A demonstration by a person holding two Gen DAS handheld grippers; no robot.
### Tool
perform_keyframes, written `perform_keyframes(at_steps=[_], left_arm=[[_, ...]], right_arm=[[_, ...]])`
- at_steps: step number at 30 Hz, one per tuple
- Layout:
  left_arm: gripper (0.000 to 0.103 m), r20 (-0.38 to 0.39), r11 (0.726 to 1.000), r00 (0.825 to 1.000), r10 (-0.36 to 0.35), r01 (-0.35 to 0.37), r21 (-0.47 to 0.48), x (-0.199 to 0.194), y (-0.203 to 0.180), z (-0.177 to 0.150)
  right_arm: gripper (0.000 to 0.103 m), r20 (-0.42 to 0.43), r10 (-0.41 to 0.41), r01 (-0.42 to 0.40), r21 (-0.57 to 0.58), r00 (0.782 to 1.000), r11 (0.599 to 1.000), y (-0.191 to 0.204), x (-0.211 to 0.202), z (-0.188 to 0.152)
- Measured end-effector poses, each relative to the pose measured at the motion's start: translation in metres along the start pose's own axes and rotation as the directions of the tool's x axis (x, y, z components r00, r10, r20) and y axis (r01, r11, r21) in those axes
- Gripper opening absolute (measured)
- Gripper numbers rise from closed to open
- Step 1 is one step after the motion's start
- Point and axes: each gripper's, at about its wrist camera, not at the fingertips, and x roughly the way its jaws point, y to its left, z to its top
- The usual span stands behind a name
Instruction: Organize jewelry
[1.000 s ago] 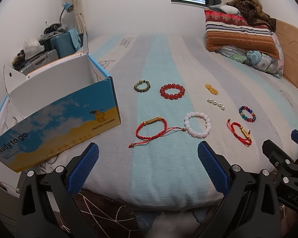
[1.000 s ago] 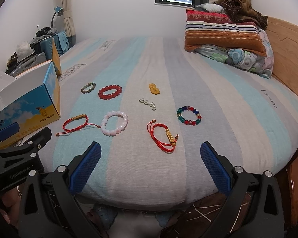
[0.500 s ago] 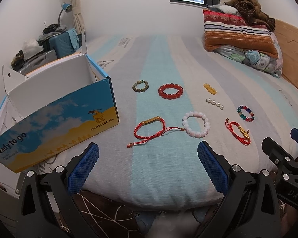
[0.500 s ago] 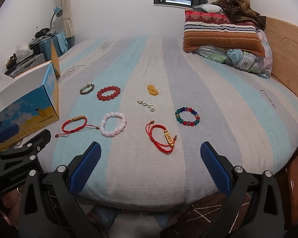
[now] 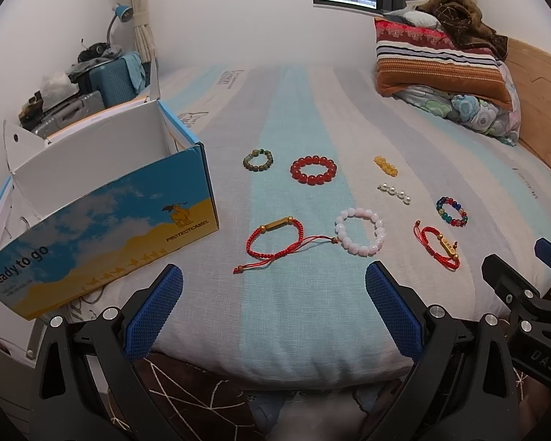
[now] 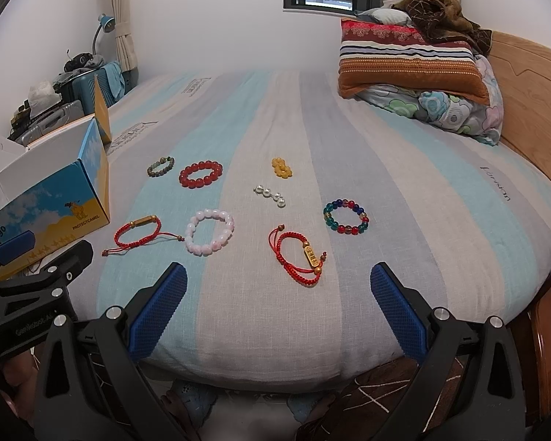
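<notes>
Hovering at the bed (image 5: 286, 110) edge, your left claw (image 5: 273, 307) and right claw (image 6: 278, 307) gape apart, holding nothing; bracelets (image 5: 313, 170) lie spread beside the seemingly empty box (image 5: 103, 198).

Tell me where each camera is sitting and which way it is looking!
Left wrist: sits on the left claw, looking forward over the bed at the box and bracelets; its blue fingers show, plus the right claw at the right edge.
Right wrist: sits on the right claw, looking the same way; the left claw shows at the left edge.
Both see the red bead bracelet.
</notes>
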Motion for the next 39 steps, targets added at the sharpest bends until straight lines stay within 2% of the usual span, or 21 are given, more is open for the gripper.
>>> perform_keyframes(at_steps=[6, 17, 28, 34, 39], left_arm=[[0.097, -0.015, 1.0, 1.0, -0.022, 0.021, -0.018, -0.001, 0.002, 0.003], [0.097, -0.029, 1.0, 1.0, 0.008, -0.008, 0.0, 0.009, 0.003, 0.028], [0.097, -0.104, 1.0, 0.994, 0.012, -0.011, 0.009, 0.049, 0.005, 0.053], [0.097, -0.208, 1.0, 0.978, -0.019, 0.017, -0.015, 0.083, 0.003, 0.059], [0.097, -0.268, 0.999, 0.963, -0.019, 0.008, -0.04, 0.108, 0.004, 0.058]], right_arm=[[0.096, 0.009, -0.005, 0.005, -0.003, 1.0, 1.0, -0.001, -0.003, 0.003], [0.096, 0.022, -0.037, 0.036, 0.012, 0.999, 0.999, -0.02, -0.004, 0.031], [0.096, -0.071, -0.094, 0.095, 0.013, 0.993, 0.995, -0.033, 0.048, 0.064], [0.096, -0.14, -0.106, 0.11, 0.022, 0.985, 0.994, -0.043, 0.087, 0.075], [0.096, -0.202, -0.106, 0.118, 0.051, 0.974, 0.992, -0.056, 0.119, 0.08]])
